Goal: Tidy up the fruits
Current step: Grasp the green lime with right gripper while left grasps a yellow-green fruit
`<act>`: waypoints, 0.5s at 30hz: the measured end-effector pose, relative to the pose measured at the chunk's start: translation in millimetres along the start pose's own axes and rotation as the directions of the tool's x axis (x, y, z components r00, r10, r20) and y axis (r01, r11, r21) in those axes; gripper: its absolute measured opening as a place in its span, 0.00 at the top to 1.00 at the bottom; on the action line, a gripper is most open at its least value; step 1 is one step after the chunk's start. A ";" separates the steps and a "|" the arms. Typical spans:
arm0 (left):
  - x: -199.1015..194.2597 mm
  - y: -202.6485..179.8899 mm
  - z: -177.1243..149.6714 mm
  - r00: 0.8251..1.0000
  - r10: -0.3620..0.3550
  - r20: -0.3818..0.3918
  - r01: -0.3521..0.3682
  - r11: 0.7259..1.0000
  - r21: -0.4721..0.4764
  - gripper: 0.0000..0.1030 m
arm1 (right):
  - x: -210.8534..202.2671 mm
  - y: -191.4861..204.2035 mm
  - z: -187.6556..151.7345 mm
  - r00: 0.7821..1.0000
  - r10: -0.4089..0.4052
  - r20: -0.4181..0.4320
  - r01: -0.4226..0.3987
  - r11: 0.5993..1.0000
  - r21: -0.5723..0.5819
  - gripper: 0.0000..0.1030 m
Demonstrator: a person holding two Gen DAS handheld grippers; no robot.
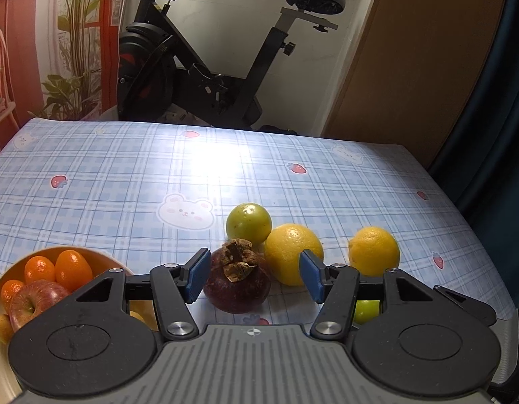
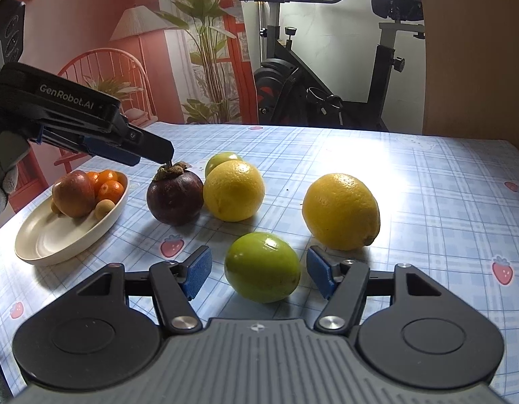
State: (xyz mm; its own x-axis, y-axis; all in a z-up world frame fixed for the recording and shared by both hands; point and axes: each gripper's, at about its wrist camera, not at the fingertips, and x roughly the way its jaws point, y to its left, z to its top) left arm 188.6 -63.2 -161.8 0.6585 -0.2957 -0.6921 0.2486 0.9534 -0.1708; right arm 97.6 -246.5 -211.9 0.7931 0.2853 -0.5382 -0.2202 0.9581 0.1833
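A dark purple mangosteen [image 1: 237, 281] lies between the open jaws of my left gripper [image 1: 254, 276], untouched. It also shows in the right wrist view [image 2: 175, 197], with the left gripper [image 2: 138, 151] just above it. Behind it lie a green fruit [image 1: 248, 224] and two lemons [image 1: 291, 252] [image 1: 374, 250]. My right gripper [image 2: 259, 272] is open around a second green fruit [image 2: 262, 267], pads apart from it. The lemons [image 2: 234, 190] [image 2: 340, 211] lie beyond. A cream oval plate [image 2: 57, 239] holds an apple [image 2: 74, 193], small oranges and small yellow fruits.
The table [image 2: 427, 202] has a blue plaid cloth with strawberry and bear prints. An exercise bike [image 2: 326, 94] stands behind the far edge. A brown panel [image 1: 411, 50] is at the back right. The plate [image 1: 2, 353] sits at the left gripper's left.
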 end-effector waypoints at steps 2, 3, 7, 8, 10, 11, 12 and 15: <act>1.1 2.0 6.1 1.000 0.005 0.006 -0.005 1.000 -0.007 0.41 | 1.4 -0.4 -0.5 1.000 0.001 -0.010 -0.001 1.000 0.000 0.50; 2.6 3.3 9.9 1.000 0.007 0.008 -0.006 1.000 -0.012 0.42 | 0.6 -1.1 -0.9 1.000 0.005 -0.009 -0.005 1.000 0.001 0.50; 16.6 6.5 24.8 1.000 0.010 0.001 -0.010 0.999 -0.039 0.42 | 0.6 -3.0 -1.4 1.000 0.012 -0.009 -0.012 1.000 0.014 0.49; 21.0 6.6 28.4 1.000 0.011 -0.002 -0.011 0.999 -0.042 0.42 | 0.7 -3.4 -1.5 1.000 0.010 -0.009 -0.009 1.000 0.017 0.49; 30.2 6.3 34.2 1.000 0.015 -0.010 -0.015 0.999 -0.046 0.41 | 1.1 -3.4 -1.6 1.000 0.006 -0.010 -0.006 1.000 0.021 0.49; 35.2 5.9 36.4 1.000 0.015 -0.016 -0.016 0.999 -0.048 0.41 | 0.8 -3.5 -1.9 1.000 0.004 -0.009 -0.004 1.000 0.022 0.49; 40.6 5.7 38.4 1.000 0.016 -0.023 -0.017 0.999 -0.051 0.41 | 0.5 -3.3 -2.0 1.000 0.003 -0.007 -0.002 1.000 0.025 0.49; 55.8 7.4 42.8 0.999 0.017 -0.042 -0.020 0.997 -0.073 0.41 | -0.3 -3.9 -2.9 1.000 0.002 -0.002 -0.002 0.999 0.032 0.49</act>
State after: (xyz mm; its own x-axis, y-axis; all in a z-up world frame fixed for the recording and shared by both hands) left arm 257.6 -75.2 -171.7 0.6320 -0.2763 -0.7240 0.1827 0.9611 -0.2073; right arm 96.5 -250.2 -214.9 0.7914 0.2870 -0.5398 -0.2031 0.9562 0.2107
